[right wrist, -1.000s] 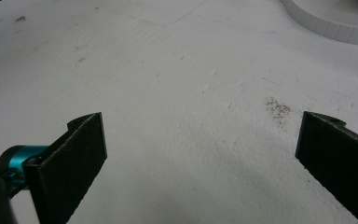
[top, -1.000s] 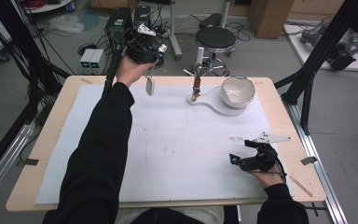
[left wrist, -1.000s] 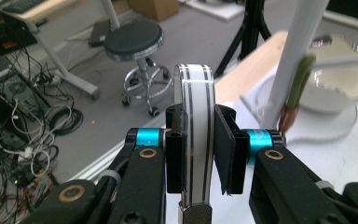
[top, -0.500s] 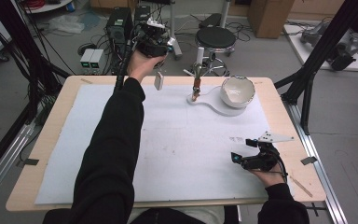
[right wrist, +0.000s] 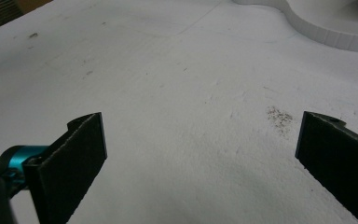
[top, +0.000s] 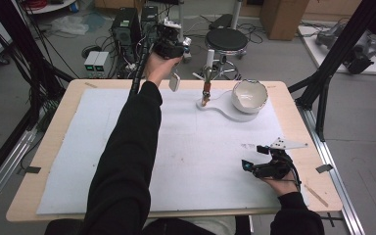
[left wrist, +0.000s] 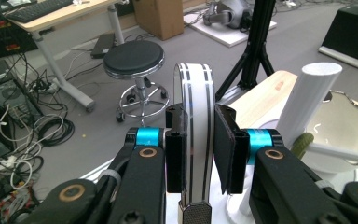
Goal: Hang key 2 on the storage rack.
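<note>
My left gripper [top: 172, 58] [left wrist: 200, 140] is held up over the table's far edge, shut on a thin white tool with dark stripes [left wrist: 195, 107] [top: 175, 82], which stands upright between the pads. To its right a white post [left wrist: 310, 98] [top: 207, 73] rises from a flat white stand [top: 220, 105], with something green [left wrist: 302, 142] at the post's side. A white bowl with a jagged rim [top: 248, 94] [left wrist: 340, 126] sits on that stand. My right gripper [top: 253, 156] [right wrist: 200, 140] rests open at the front right, with bare white mat between its jaws.
A white mat [top: 186, 147] covers the wooden table [top: 54, 161]. Beyond the far edge stand a round black stool [top: 226, 39] [left wrist: 133, 58], computer boxes [top: 127, 24] and cables. Black frame legs [top: 323, 83] rise at the right; the stand's edge [right wrist: 326, 28] lies ahead of the right gripper.
The left hand has moved to the right along the far edge with the striped tool, nearer the post. The right gripper has stayed where it was.
</note>
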A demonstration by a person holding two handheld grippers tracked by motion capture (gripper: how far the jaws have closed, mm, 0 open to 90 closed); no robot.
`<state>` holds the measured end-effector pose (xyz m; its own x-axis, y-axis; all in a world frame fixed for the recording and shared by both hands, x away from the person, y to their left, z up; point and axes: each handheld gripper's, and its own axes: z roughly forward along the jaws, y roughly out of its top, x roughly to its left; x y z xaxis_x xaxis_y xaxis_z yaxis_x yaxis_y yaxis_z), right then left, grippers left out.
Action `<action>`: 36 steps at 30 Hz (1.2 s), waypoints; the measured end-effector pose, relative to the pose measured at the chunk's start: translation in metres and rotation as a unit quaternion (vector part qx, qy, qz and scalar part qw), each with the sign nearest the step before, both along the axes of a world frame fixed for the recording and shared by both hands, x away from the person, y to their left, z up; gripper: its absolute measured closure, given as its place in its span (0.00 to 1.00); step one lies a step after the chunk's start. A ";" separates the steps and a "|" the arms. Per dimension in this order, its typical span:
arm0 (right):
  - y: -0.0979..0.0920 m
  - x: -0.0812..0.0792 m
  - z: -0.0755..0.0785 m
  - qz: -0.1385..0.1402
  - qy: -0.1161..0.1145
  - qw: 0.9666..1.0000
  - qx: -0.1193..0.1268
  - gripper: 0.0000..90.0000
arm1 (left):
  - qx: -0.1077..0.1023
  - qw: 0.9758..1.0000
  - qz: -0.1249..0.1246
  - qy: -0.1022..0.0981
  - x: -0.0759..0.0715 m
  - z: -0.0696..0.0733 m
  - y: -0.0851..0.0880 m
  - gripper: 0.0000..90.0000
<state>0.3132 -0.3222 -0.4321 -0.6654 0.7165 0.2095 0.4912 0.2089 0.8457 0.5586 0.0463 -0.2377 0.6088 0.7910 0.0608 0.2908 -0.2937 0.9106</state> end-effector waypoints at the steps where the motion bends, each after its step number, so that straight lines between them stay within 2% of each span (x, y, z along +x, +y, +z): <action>1: 0.000 0.000 0.000 0.001 -0.001 1.000 0.001 0.01 | 0.001 1.000 0.002 -0.001 0.001 -0.001 -0.001 0.84; 6: 0.000 -0.002 0.000 -0.001 0.001 1.000 0.001 0.01 | -0.015 1.000 0.013 -0.005 0.007 -0.008 -0.009 0.84; 9: -0.001 -0.002 0.000 -0.001 0.000 1.000 0.001 0.01 | -0.023 1.000 0.008 -0.003 0.009 -0.011 -0.015 0.84; 13: -0.003 -0.001 0.000 -0.002 0.002 1.000 0.004 0.01 | -0.019 1.000 0.001 -0.011 0.006 -0.012 -0.026 0.84; 17: -0.002 -0.002 0.000 -0.001 0.001 1.000 0.001 0.01 | -0.020 1.000 0.006 -0.015 0.005 -0.012 -0.032 0.84; 23: -0.002 -0.002 0.000 -0.002 0.002 1.000 0.000 0.01 | -0.006 1.000 0.018 -0.017 0.007 -0.016 -0.040 0.84; 27: -0.004 -0.003 0.000 -0.005 0.004 1.000 0.003 0.01 | -0.012 1.000 0.021 -0.015 0.009 -0.019 -0.045 0.84; 33: -0.005 -0.002 -0.001 -0.005 0.003 1.000 0.002 0.01 | -0.020 1.000 0.006 -0.014 0.005 -0.022 -0.057 0.84; 36: -0.005 -0.002 -0.001 -0.005 0.004 1.000 0.002 0.01 | -0.025 1.000 0.012 -0.010 0.003 -0.021 -0.058 0.84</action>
<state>0.3108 -0.3270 -0.4326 -0.6567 0.7221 0.2176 0.4992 0.1999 0.8431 0.5612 -0.0119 -0.2589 0.5888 0.8076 0.0324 0.2788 -0.2406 0.9297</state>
